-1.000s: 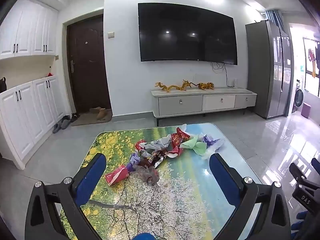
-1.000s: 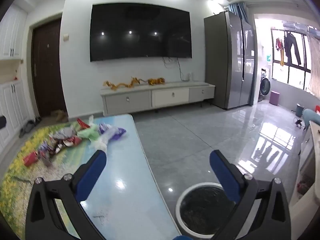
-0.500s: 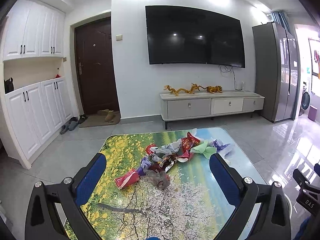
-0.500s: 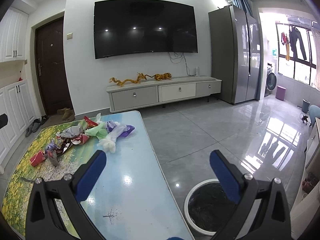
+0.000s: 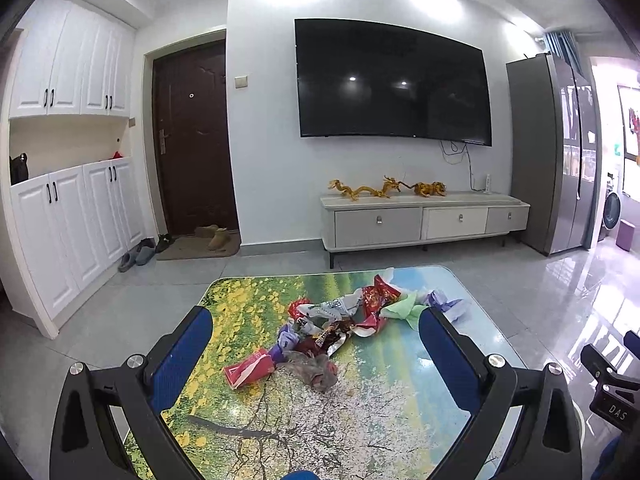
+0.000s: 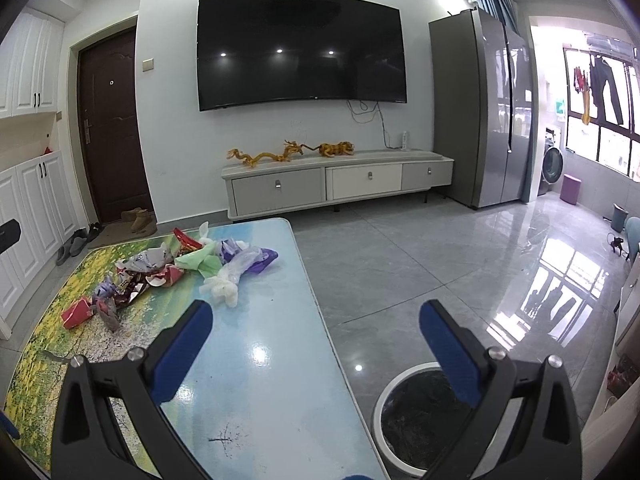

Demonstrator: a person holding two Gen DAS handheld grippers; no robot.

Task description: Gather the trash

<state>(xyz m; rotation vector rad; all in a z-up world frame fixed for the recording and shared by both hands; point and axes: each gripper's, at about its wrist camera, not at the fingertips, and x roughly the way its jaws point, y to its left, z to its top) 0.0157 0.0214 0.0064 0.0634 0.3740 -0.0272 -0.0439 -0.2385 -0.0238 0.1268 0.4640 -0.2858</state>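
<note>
A pile of crumpled wrappers [image 5: 340, 320] lies on the picture-printed table [image 5: 360, 420], with a red packet [image 5: 248, 372] at its near left and a green wrapper [image 5: 404, 308] at its right. My left gripper [image 5: 316, 344] is open and empty, held above the table's near part, apart from the pile. In the right wrist view the pile [image 6: 160, 272] is at the left, with a white plastic wad [image 6: 228, 284] nearest. My right gripper [image 6: 316, 336] is open and empty over the table's right edge. A round white trash bin [image 6: 416, 412] with a black liner stands on the floor below it.
A grey TV cabinet [image 5: 424, 220] with gold dragon figures stands against the far wall under a wall TV. A tall grey fridge [image 6: 480, 112] is at the right. White cupboards [image 5: 72, 224] and shoes line the left. Glossy tiled floor [image 6: 440, 260] surrounds the table.
Both grippers have drawn back and turned slightly, so the pile sits farther right in the left view and nearer centre in the right view. Both stay open. The trash has not moved.
</note>
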